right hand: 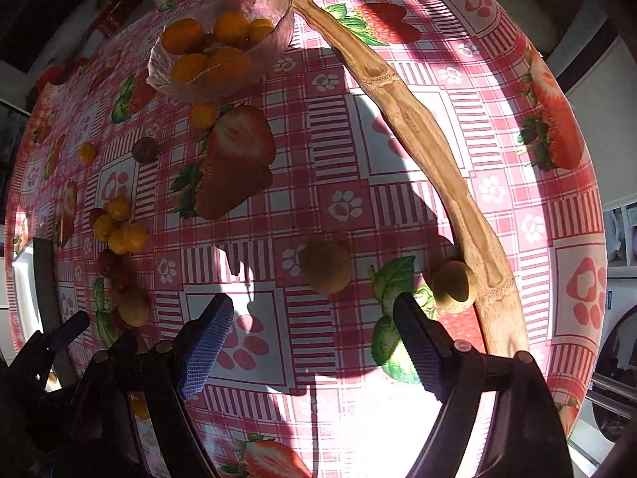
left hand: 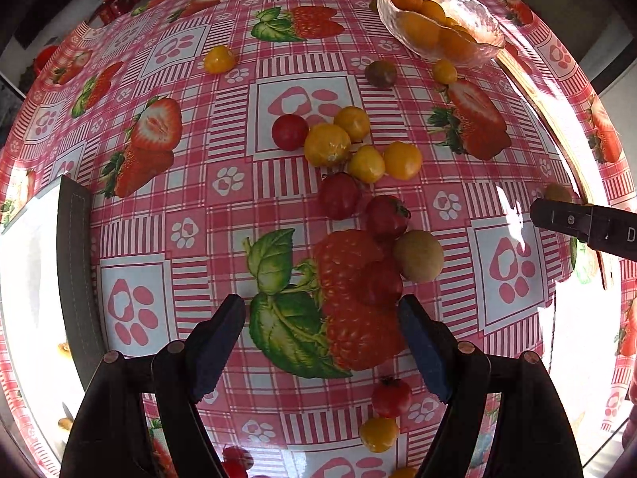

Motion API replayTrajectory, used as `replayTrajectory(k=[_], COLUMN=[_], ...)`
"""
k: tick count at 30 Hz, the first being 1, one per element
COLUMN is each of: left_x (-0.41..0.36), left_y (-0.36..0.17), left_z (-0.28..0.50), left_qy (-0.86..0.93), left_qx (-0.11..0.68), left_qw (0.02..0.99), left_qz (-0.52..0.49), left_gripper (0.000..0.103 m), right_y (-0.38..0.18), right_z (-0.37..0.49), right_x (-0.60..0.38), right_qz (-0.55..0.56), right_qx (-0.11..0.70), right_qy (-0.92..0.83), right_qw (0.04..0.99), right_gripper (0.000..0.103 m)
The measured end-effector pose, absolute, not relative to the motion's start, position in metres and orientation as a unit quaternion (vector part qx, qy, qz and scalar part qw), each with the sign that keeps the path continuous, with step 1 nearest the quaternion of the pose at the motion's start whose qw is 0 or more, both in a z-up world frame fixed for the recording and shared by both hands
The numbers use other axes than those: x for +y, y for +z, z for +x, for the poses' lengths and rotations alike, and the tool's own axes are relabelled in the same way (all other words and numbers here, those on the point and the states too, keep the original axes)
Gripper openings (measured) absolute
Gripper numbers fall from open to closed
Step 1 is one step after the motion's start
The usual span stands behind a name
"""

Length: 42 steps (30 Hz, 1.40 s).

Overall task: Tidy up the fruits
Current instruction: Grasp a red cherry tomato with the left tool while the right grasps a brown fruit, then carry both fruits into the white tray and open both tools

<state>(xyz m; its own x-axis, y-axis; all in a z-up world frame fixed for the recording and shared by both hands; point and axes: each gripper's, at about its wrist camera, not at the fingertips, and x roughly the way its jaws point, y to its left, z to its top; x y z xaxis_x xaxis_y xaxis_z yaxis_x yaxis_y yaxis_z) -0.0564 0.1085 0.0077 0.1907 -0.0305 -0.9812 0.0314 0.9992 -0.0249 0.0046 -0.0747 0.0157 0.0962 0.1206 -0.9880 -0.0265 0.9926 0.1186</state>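
Both grippers, left (left hand: pixel 322 342) and right (right hand: pixel 314 342), hover with fingers apart and empty above the pink strawberry-print table (left hand: pixel 223 239). Red and yellow cherry tomatoes (left hand: pixel 327 144) lie scattered mid-table; orange ones fill the clear glass bowl (right hand: pixel 223 91) at the far side.

Left gripper (left hand: pixel 322 342) hovering over tablecloth (left hand: pixel 278 183), jaws spread wide, gripping nothing. Right gripper (right hand: pixel 314 338) hanging above same tablecloth, jaws likewise parted, blue pads (right hand: pixel 205 352) facing inward, nothing between.
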Motion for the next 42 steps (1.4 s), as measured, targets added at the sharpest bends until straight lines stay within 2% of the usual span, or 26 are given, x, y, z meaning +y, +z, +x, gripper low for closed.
replayTrajectory(k=[2, 4, 6, 8, 9, 10, 11, 12, 20, 27, 42], left_x=[0.106, 0.103, 0.098, 0.09, 0.086, 0.084, 0.081, 0.078, 0.095, 0.125, 0.231], left_y=[0.007, 0.007, 0.009, 0.009, 0.011, 0.012, 0.013, 0.014, 0.03, 0.048, 0.066], left_z=[-0.055, -0.054, -0.053, -0.049, -0.048, -0.047, -0.047, -0.047, -0.055, -0.072, -0.121], left_qy=[-0.02, -0.024, -0.024, -0.027, -0.029, -0.033, -0.038, -0.042, -0.057, -0.047, 0.022], left_qx=[0.633, 0.631, 0.628, 0.627, 0.627, 0.625, 0.624, 0.624, 0.619, 0.61, 0.591], left_qw=[0.774, 0.775, 0.778, 0.778, 0.779, 0.78, 0.781, 0.78, 0.782, 0.79, 0.8], left_qz=[0.003, 0.001, 0.009, 0.012, 0.013, 0.014, 0.016, 0.019, -0.035, -0.048, -0.096], left_gripper=[0.08, 0.078, 0.065, 0.057, 0.05, 0.044, 0.03, 0.024, 0.024, 0.024, 0.024], right_y=[0.011, 0.012, 0.011, 0.012, 0.012, 0.013, 0.013, 0.013, 0.032, 0.052, 0.076], right_z=[0.009, 0.013, 0.017, 0.02, 0.021, 0.022, 0.024, 0.024, 0.005, -0.017, -0.046], right_x=[-0.07, -0.066, -0.06, -0.057, -0.054, -0.054, -0.056, -0.057, -0.087, -0.073, 0.029], right_qz=[0.03, 0.019, 0.01, -0.005, -0.01, -0.007, -0.001, 0.003, 0.038, 0.048, 0.011], right_qx=[0.672, 0.664, 0.661, 0.657, 0.656, 0.655, 0.656, 0.656, 0.649, 0.647, 0.648], right_qy=[0.045, 0.044, 0.04, 0.032, 0.031, 0.036, 0.039, 0.041, 0.065, 0.084, 0.16], right_qw=[0.739, 0.746, 0.749, 0.753, 0.754, 0.754, 0.754, 0.754, 0.757, 0.757, 0.745], right_gripper=[0.073, 0.07, 0.066, 0.051, 0.036, 0.03, 0.03, 0.029, 0.029, 0.03, 0.03])
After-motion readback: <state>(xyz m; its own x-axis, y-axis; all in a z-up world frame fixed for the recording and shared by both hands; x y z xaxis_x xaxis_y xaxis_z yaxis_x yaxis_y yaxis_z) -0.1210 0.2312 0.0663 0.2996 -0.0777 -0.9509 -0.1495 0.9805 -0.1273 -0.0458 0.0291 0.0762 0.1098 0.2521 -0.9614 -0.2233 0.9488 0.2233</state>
